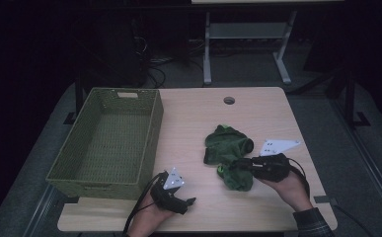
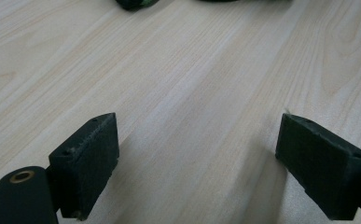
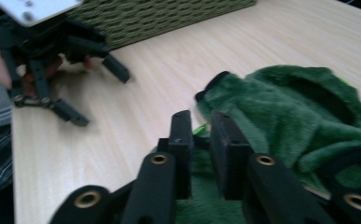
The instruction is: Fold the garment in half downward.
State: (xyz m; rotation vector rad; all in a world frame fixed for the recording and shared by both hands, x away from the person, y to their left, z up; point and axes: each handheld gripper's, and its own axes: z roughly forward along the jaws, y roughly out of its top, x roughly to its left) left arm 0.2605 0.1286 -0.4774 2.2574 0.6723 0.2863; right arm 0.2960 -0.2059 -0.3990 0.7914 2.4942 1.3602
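1. Right gripper sat on the right half of the table, pointing toward the table's left, its jaws nearly pressed together with a narrow slot between the pads.
2. In the right gripper view the right gripper pinched a fold of the green plush cloth; bright green fabric showed in the slot between the pads and dark green pile lay under them.
3. In the high view, the jaw tips were buried in the near end of the green plush cloth; a hand held the gripper body from the near-right side.
4. Left gripper was at the near edge of the table, just in front of the basket's near right corner, pointing right, toward the cloth.
5. In the left gripper view, the left gripper had its pads spread wide, nothing between them but bare wood; touching nothing I could tell.
6. Same spread jaws showed in the right gripper view, left gripper apart from the cloth.
7. Cloth lay crumpled right of table centre, well apart from the green woven basket on the left.
8. Its long axis ran roughly from far-left to near-right, one lobe far, one lobe near at the right gripper; which end was which, couldn't tell.
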